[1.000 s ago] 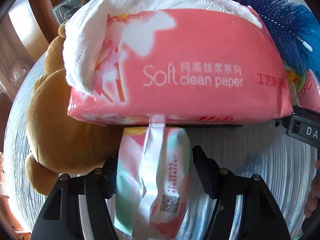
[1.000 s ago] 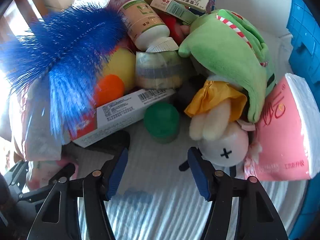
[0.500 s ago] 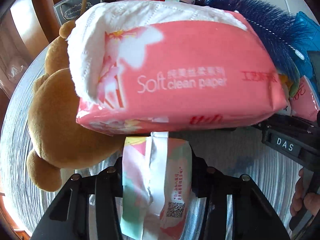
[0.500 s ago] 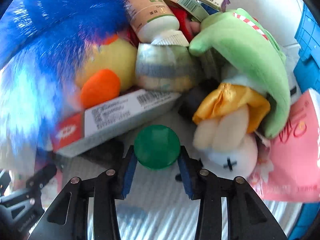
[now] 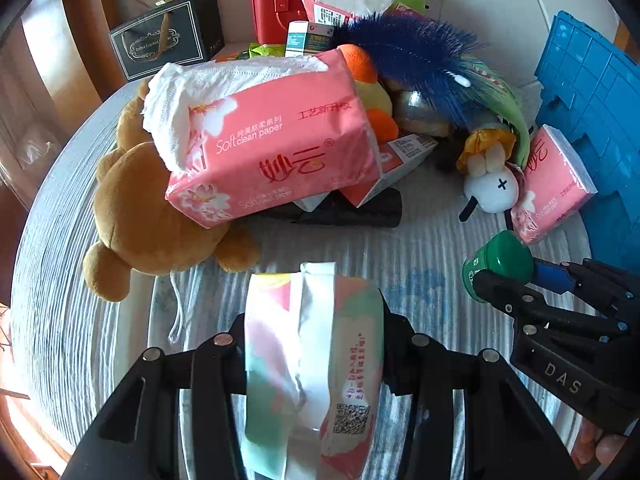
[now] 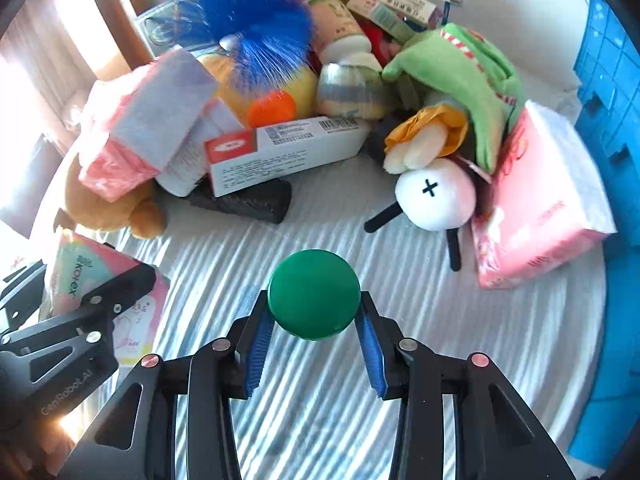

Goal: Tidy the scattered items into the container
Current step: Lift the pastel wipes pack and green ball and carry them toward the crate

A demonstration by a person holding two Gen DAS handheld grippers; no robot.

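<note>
Left wrist view. The left gripper (image 5: 314, 344) points steeply down at the worktop (image 5: 72, 280), a round surface under a ribbed white cloth. Its jaws are clenched on a small tissue pack (image 5: 312, 360), pastel green and pink, held clear of the cloth; the jaws have just been closing, with the pack between them. Beyond the pack, against the large pink tissue pack (image 5: 272, 148) taken as landmark: a brown plush bear (image 5: 144, 216) lies under its left end, a blue feathery brush (image 5: 408, 52) behind its right end. To the right of the landmark the right gripper (image 5: 504, 268) enters, carrying a green-capped jar (image 5: 498, 262). The blue container (image 5: 592, 120) stands at the right edge, well apart from the landmark.

Right wrist view. The right gripper (image 6: 314, 320) also tilts steeply down. Its blue-padded jaws grasp the green-capped jar (image 6: 314, 294) by its sides above the cloth; they have just been closing on it. The landmark pack (image 6: 140, 132) lies upper left, the blue container (image 6: 612, 128) along the right edge. The left gripper (image 6: 92, 300) shows at lower left, clamping the small tissue pack (image 6: 72, 276).
</note>
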